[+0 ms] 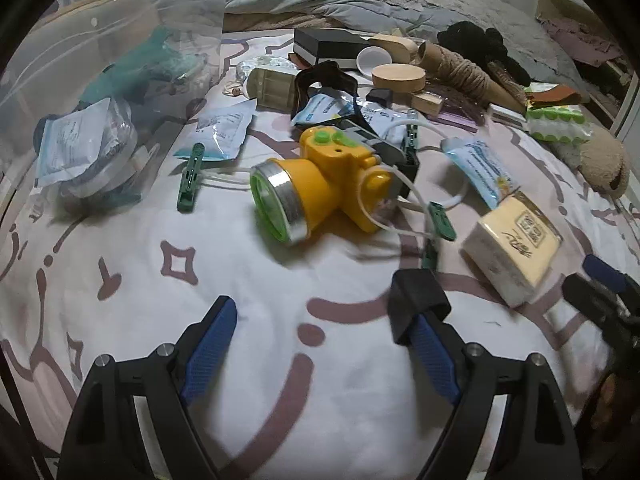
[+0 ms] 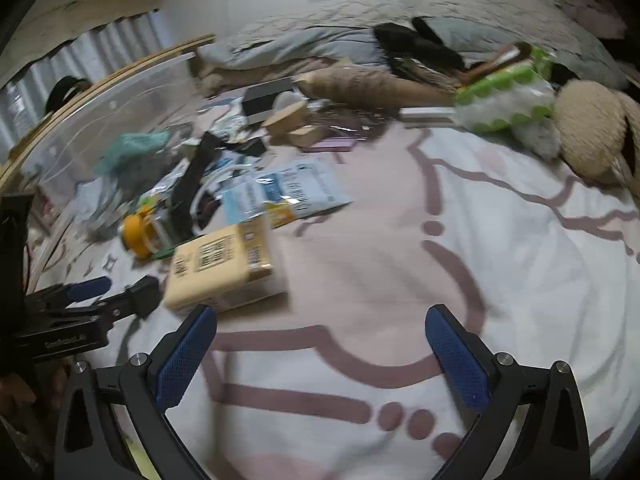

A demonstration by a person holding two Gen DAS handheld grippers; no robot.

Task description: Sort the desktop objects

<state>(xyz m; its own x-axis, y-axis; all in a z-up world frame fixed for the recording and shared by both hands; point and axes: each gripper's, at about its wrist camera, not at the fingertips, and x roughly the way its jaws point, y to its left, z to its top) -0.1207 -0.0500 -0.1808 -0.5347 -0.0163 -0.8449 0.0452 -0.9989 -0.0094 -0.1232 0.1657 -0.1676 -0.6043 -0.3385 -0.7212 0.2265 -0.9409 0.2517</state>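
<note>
- The left gripper point(image 1: 316, 312) hovers over the patterned bed sheet point(image 1: 224, 360) with its jaws wide apart and nothing between them.
- The right gripper point(image 2: 320, 344) is also above the sheet, jaws wide and empty.
- Just beyond the left gripper lies a yellow headlamp point(image 1: 316, 184) on its side, its silver-rimmed lens toward the camera, with white cords point(image 1: 404, 196) around it.
- To its right sits a yellow tissue pack point(image 1: 516, 248); green clothespins point(image 1: 188, 176) lie near the headlamp.
- Blue-white sachets point(image 1: 220, 134) lie behind these.
- At the left stands a clear plastic bin point(image 1: 100, 92), holding packets.
- Farther back are a dark box point(image 1: 328, 46), a round wooden lid point(image 1: 398, 78) and a twine cone point(image 1: 464, 70).
</note>
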